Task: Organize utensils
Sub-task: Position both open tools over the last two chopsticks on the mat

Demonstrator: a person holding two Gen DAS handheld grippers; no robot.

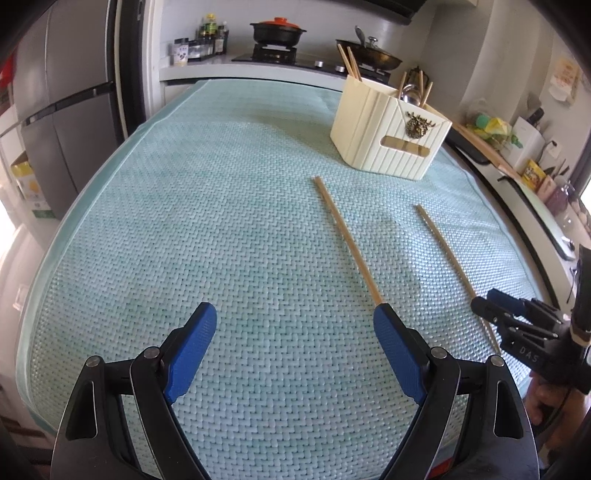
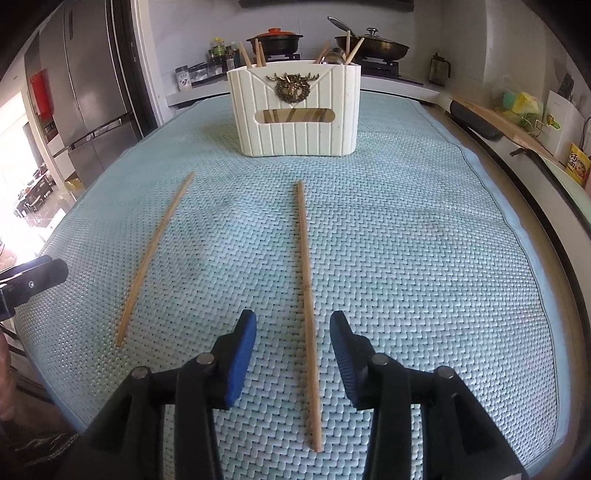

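Note:
Two wooden chopsticks lie on the pale green woven mat [image 2: 406,258]. One chopstick [image 2: 306,314] runs between the open fingers of my right gripper [image 2: 293,321], untouched. The other chopstick [image 2: 151,258] lies to its left. In the left wrist view, that left chopstick [image 1: 347,240] ends by the right fingertip of my open, empty left gripper [image 1: 295,314], and the other chopstick [image 1: 450,254] passes under my right gripper [image 1: 480,304]. A cream utensil holder [image 2: 295,110] with a brass emblem stands at the back, holding chopsticks and spoons; it also shows in the left wrist view [image 1: 388,133].
A fridge [image 2: 92,92] stands at the left. A stove with a black pot [image 1: 277,31] and a wok [image 1: 369,53] is behind the mat. A counter [image 2: 517,122] with a board, packets and bottles runs along the right edge.

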